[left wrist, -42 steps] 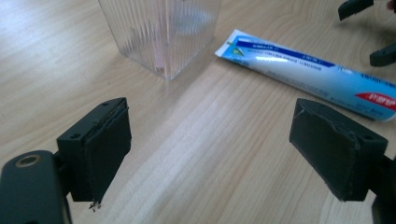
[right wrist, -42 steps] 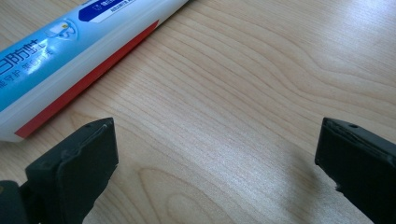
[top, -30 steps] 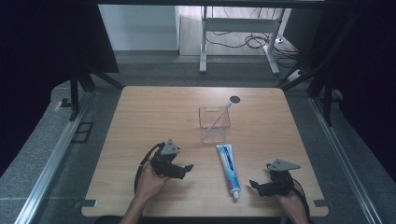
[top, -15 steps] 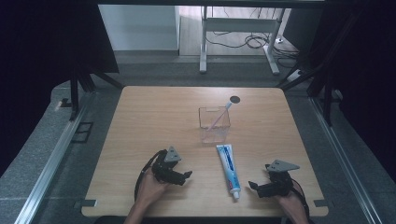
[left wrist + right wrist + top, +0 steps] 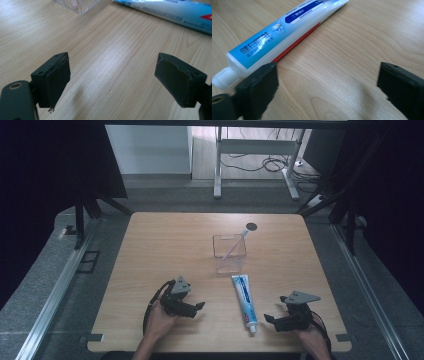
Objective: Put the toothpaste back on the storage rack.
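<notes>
- Blue-and-white plastic toothpaste tube (image 5: 245,300) is lying flat on the light wooden counter (image 5: 165,245), cap toward the person, just in front of the clear plastic box (image 5: 229,252) that is holding a pink toothbrush (image 5: 235,245).
- Right gripper (image 5: 270,319) is sitting beside the cap, its fingers (image 5: 259,85) spread but just narrowing, nothing between them; likely lining up for a pickup.
- Left gripper (image 5: 199,306) is waiting nearby, its fingers (image 5: 56,77) released and empty.

Glossy plastic toothpaste tube (image 5: 287,30); matt pale wood-grain table (image 5: 165,250); clear plastic box (image 5: 229,251).

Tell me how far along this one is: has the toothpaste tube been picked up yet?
Not yet. Already in place: a toothbrush leans inside the clear cup. In hand: nothing; the toothpaste tube lies flat on the table, and the right gripper sits beside its cap end, its fingers apart and just beginning to close. The left gripper is open over bare wood. Grasping and moving the tube remain.
</notes>
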